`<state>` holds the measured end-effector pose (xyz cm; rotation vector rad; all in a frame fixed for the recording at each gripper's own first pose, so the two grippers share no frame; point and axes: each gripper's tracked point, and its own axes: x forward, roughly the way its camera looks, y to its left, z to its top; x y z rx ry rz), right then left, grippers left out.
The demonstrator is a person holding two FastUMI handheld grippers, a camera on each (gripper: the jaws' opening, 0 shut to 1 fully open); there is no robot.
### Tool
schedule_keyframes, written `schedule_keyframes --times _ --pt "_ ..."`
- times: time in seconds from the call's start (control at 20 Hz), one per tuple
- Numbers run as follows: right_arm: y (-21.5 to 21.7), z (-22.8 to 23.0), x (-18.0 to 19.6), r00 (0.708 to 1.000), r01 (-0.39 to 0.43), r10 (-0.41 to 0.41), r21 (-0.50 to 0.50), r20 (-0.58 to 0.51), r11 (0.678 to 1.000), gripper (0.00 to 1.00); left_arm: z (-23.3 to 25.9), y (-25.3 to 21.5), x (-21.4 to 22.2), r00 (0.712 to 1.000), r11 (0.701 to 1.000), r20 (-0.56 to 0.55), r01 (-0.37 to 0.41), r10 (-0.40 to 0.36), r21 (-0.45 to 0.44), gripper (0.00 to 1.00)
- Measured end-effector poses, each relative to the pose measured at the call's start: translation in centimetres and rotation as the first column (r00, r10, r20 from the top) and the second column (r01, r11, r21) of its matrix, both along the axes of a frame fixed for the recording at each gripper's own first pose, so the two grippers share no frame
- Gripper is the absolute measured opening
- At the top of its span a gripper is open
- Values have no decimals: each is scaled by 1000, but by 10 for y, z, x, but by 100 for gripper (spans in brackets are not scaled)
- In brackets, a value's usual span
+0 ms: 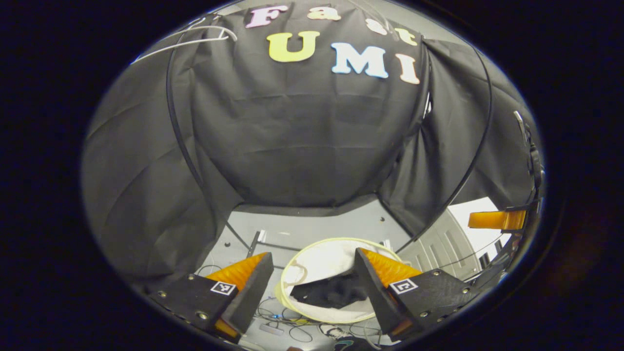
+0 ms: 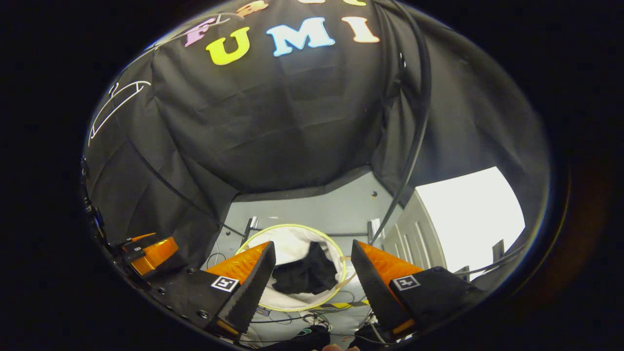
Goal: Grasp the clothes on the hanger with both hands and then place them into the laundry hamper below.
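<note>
One round white laundry hamper stands on the grey floor, and one dark garment lies bunched inside it. Two grippers hang above it, the left gripper and the right gripper, both spread apart and holding nothing. One white hanger hangs bare high on the left.

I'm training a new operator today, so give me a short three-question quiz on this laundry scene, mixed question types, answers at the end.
1. True or false: the dark garment lies inside the laundry hamper.
2. Multiple choice: the left hand-held gripper is A) shut on the garment, B) open with nothing between its fingers, C) shut on the hanger.
3. Fill in: the white hanger, up by the booth wall, has ____ hanging on it.

Key: 1 true. 2 B. 3 nothing; the right hand-held gripper is open too.
</note>
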<state>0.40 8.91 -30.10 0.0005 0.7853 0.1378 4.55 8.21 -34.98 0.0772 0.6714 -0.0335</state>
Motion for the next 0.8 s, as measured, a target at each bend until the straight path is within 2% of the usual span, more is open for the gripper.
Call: schedule_keyframes --times 0.25,0.35,0.45,0.55,0.65,0.7,0.75,0.8 --pt "-57 76 19 985 37 -38 6 168 999 98 108 -51 4 987 1000 159 -21 19 13 98" --pt "-79 108 28 971 50 -54 21 233 999 98 155 -76 4 974 999 224 -39 36 7 97" --pt "-97 143 35 950 50 -62 46 305 998 98 204 -96 4 949 998 313 -49 39 26 99" --pt "-118 175 40 918 56 -77 67 388 996 98 245 -111 -4 915 994 402 -82 44 78 98" --pt "-132 209 37 873 27 -64 83 483 996 98 275 -134 -11 879 987 473 -118 53 109 98" --pt "-140 223 35 849 12 -51 77 525 997 93 287 -146 -14 864 986 499 -131 64 101 98" --pt "-147 235 34 826 -2 -36 67 562 998 98 298 -159 -17 850 987 521 -141 80 78 99" --pt "-153 246 34 805 -13 -23 57 593 998 98 312 -166 -19 836 988 540 -147 99 46 99"
